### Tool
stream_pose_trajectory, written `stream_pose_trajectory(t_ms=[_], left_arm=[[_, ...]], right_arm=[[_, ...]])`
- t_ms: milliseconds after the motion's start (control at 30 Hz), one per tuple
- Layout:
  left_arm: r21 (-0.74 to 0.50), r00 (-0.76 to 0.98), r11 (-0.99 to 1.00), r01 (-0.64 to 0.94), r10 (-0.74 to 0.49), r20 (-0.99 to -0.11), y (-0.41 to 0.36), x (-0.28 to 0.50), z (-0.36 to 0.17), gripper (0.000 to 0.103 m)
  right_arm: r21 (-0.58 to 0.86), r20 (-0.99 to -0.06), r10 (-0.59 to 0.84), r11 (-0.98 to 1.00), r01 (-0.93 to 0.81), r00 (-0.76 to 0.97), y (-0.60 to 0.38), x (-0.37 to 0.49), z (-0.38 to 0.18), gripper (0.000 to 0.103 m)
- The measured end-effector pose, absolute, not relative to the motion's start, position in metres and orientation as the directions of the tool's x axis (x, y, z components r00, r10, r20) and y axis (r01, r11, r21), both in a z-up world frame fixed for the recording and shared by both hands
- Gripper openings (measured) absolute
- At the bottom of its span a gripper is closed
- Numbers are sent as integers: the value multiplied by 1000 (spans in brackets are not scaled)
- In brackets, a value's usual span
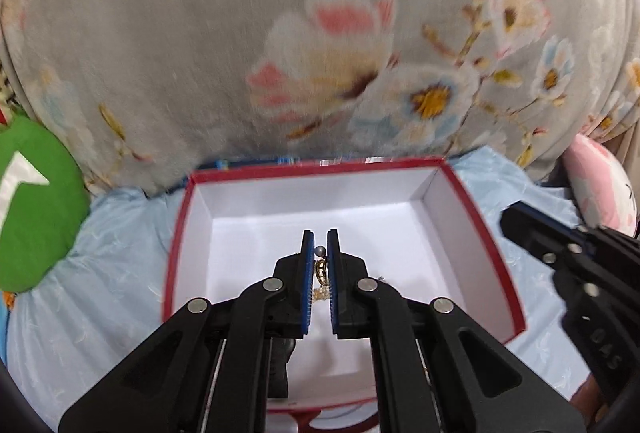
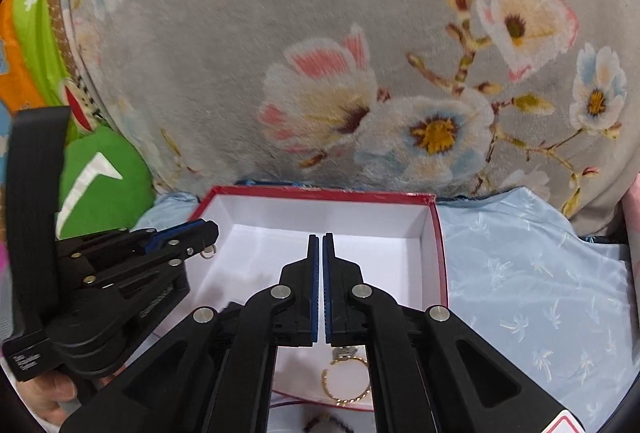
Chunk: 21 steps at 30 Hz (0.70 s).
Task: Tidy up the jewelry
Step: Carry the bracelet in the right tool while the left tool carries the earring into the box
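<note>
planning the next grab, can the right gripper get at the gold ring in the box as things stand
Probably, but not straight away: the gold ring lies uncovered on the box floor, right under the right gripper, whose jaws are closed. It would need to open and draw back first.

The left wrist view is taken from just behind the left gripper (image 1: 320, 257), looking forward and down along its fingers from close above the red-rimmed box (image 1: 492, 233), with the floral blanket (image 1: 200, 53) faced beyond it. The right wrist view is taken likewise from behind the right gripper (image 2: 321, 265), set close over the same box (image 2: 438, 257) from slightly further right, so that the left gripper (image 2: 200, 233) is seen at its left edge. The box's white interior, the blanket (image 2: 224, 53), the green cushion (image 1: 36, 209) (image 2: 104, 177) and the pale blue cloth (image 1: 120, 273) (image 2: 540, 273) are shared by both views.
</note>
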<state>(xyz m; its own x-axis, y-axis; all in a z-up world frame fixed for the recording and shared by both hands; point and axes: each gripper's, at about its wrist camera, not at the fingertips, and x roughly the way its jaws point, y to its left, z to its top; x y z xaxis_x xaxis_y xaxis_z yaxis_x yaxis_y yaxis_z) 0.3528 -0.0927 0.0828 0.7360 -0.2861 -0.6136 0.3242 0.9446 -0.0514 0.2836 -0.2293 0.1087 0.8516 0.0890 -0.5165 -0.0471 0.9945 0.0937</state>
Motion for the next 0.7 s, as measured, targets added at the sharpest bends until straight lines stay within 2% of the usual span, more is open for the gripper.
stream_pose_trajectory(t_ms=[167,333,367,400,433,467,500,700], left_arm=[[-45,705,949,313,-264,-658,-88,360,48,6],[-41,695,959,280,-232,-681,-82,364,35,8],[-42,692,962,271,-225,-686,-81,366,34,13],[-42,688,964,262,-217,-693,-80,367,32,35],[-42,688,966,255,-211,-694,-80,367,31,66],[-33,699,970,239,-196,-688,-80,366,31,78],[-22,718,975,223,-180,-672,-79,363,33,85],[-19,745,972,232,-190,-639,-76,345,45,86]], right_arm=[[81,-532,74,996,-37,843,-238,268,86,1],[62,-591,70,997,-42,803,-245,224,55,3],[50,-599,58,998,-35,799,-245,217,49,5],[41,-609,48,999,-29,792,-244,209,41,7],[42,-626,51,999,-31,778,-243,203,32,10],[49,-645,58,998,-34,762,-243,200,24,15],[53,-663,60,998,-33,746,-243,196,15,20],[83,-745,68,997,-9,663,-246,202,-34,22]])
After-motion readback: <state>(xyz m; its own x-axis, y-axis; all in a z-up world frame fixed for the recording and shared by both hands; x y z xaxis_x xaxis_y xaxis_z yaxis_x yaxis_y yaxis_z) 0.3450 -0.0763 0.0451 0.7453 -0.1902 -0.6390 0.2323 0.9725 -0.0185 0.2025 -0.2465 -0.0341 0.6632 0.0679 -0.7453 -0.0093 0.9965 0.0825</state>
